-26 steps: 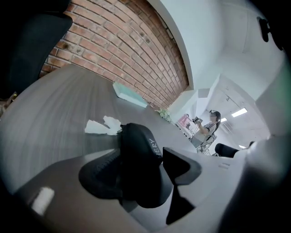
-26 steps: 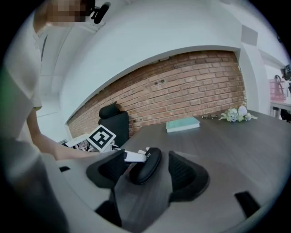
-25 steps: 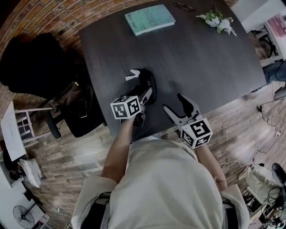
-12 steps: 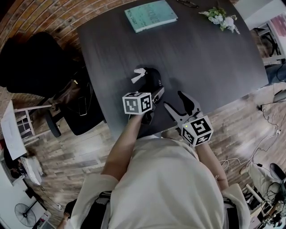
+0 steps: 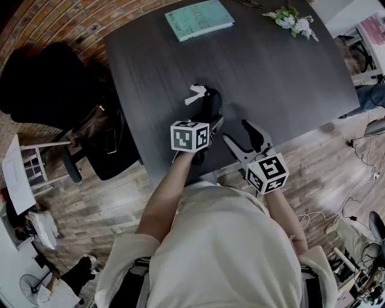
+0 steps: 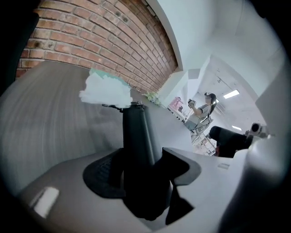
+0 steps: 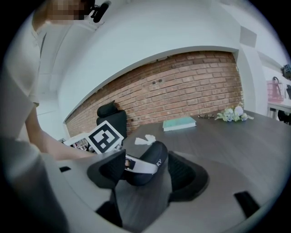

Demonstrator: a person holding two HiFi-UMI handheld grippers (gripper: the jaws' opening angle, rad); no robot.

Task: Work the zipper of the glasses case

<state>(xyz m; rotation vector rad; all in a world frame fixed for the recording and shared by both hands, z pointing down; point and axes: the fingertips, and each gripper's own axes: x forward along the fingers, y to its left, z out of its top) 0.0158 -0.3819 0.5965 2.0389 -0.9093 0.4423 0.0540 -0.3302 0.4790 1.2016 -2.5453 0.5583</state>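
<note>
The black glasses case (image 5: 210, 103) lies on the dark table (image 5: 283, 78), with a white tag (image 5: 195, 93) at its far end. My left gripper (image 5: 210, 123) reaches it from the near side. In the left gripper view the case (image 6: 136, 132) fills the gap between the two pads, and the jaws are closing on it. The white tag (image 6: 104, 93) sticks up beyond. My right gripper (image 5: 240, 135) stands open just right of the case, not touching it. In the right gripper view the case (image 7: 152, 159) lies ahead of the open right gripper (image 7: 145, 175), with the left gripper's pale finger across it.
A teal book (image 5: 198, 18), a small bunch of flowers (image 5: 292, 21) and a pair of glasses (image 5: 248, 5) lie at the table's far side. A black office chair (image 5: 36, 84) and a dark bag (image 5: 102, 135) stand left of the table. The near table edge runs under my grippers.
The left gripper and the case have shifted to the right across the table. The right gripper has stayed almost in place.
</note>
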